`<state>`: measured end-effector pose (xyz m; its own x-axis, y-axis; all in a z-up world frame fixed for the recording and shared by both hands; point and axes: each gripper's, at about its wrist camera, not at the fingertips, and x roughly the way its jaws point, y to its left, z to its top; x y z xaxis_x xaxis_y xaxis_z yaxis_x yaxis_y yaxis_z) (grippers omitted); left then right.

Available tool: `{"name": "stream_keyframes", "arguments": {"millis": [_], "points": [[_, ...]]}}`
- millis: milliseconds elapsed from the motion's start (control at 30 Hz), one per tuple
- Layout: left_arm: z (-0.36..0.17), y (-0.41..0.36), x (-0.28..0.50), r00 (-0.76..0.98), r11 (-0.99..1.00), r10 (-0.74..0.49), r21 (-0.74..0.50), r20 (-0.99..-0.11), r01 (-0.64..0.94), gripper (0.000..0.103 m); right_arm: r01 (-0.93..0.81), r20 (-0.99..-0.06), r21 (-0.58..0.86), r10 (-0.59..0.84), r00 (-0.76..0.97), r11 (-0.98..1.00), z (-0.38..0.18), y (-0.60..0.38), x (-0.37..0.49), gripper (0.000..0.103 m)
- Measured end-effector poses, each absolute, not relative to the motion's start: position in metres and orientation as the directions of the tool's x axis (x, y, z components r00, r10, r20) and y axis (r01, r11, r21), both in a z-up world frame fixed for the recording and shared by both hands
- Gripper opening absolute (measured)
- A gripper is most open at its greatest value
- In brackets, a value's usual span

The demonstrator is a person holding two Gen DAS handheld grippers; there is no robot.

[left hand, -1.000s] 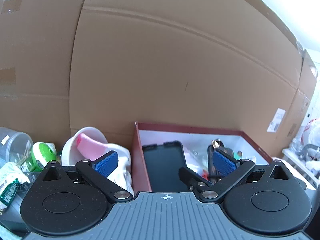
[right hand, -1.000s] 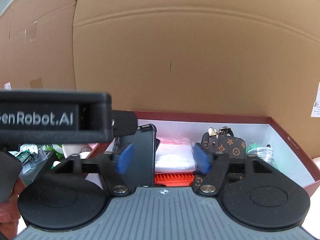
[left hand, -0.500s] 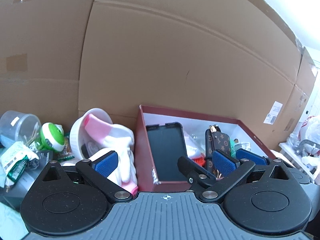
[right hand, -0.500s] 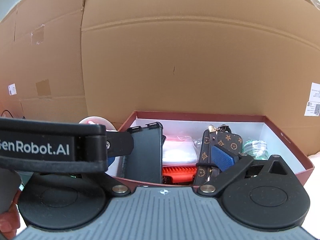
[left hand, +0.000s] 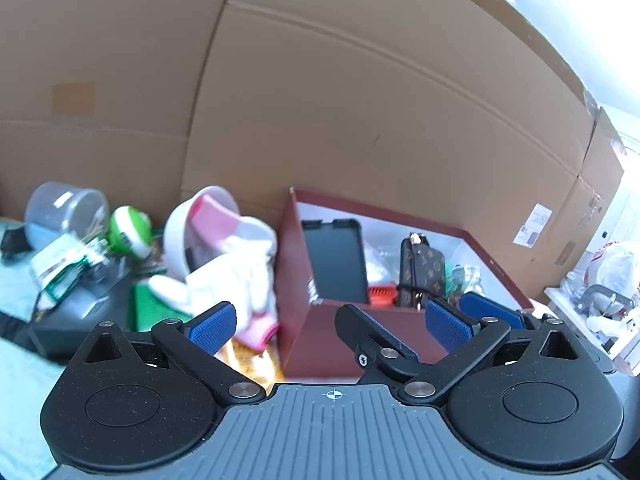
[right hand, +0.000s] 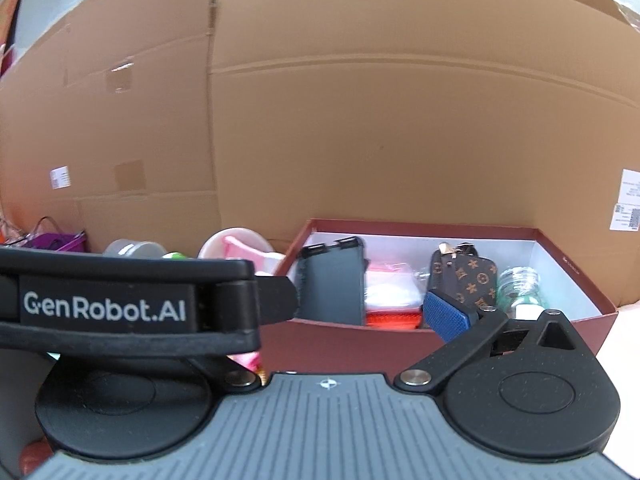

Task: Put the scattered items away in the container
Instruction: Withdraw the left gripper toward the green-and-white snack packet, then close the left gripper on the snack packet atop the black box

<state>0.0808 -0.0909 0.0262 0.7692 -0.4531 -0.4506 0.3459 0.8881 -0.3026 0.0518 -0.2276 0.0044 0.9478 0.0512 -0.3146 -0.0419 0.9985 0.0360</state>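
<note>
Left gripper (left hand: 330,326) is spread wide and carries nothing, parked in front of the near-left corner of the box; I read it as set up to reach into the loose pile on its left. Going left to right over that pile: clear plastic tub (left hand: 66,210) lying on its side, green-and-white round thing (left hand: 130,227), a green-printed packet (left hand: 66,266) draped on a dark case (left hand: 80,312), then a white bowl (left hand: 188,236) tipped toward the camera with pink-and-white socks (left hand: 236,276) spilling out of it and down against the box's left wall. Socks look like the nearest, easiest grab: soft and in line with the left finger. Red box (left hand: 320,340), the container, is already partly packed: black phone case (left hand: 336,262) stands on end at the left, clear bag and a red comb-like item (left hand: 382,294) mid, brown monogram pouch (left hand: 422,268) upright, small glass jar (right hand: 520,286) at the right; upright stacking saves floor area. Right gripper (right hand: 348,312) sits just beside the left one at the box's front wall; only its right pad shows, the left gripper's body hides the other, so its opening can't be told, though nothing shows at the visible pad. Surface is partly pale teal cloth at the far left. Cardboard sheets (right hand: 400,120) wall off the back; a cluttered white shelf sits off to the right.
</note>
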Motion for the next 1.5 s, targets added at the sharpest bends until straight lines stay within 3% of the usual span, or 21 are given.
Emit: {"name": "stream_keyframes", "arguments": {"millis": [733, 1133, 1500], "points": [[0.0, 0.012, 0.036, 0.797, 0.91, -0.376, -0.352, -0.472, 0.221, 0.103, -0.238, -0.35, 0.015, 0.228, 0.909, 0.971, -0.016, -0.142, 0.014, 0.103], [0.008, 0.068, 0.087, 0.823, 0.919, -0.334, -0.351, -0.459, 0.177, 0.103, -0.331, -0.272, 0.034, 0.327, 0.905, 0.943, -0.012, -0.089, 0.061, 0.103], [-0.009, 0.099, 0.161, 0.797, 0.915, -0.357, -0.355, -0.488, 0.192, 0.103, -0.403, -0.322, 0.135, 0.425, 0.846, 0.905, -0.027, -0.071, 0.118, 0.1]]}}
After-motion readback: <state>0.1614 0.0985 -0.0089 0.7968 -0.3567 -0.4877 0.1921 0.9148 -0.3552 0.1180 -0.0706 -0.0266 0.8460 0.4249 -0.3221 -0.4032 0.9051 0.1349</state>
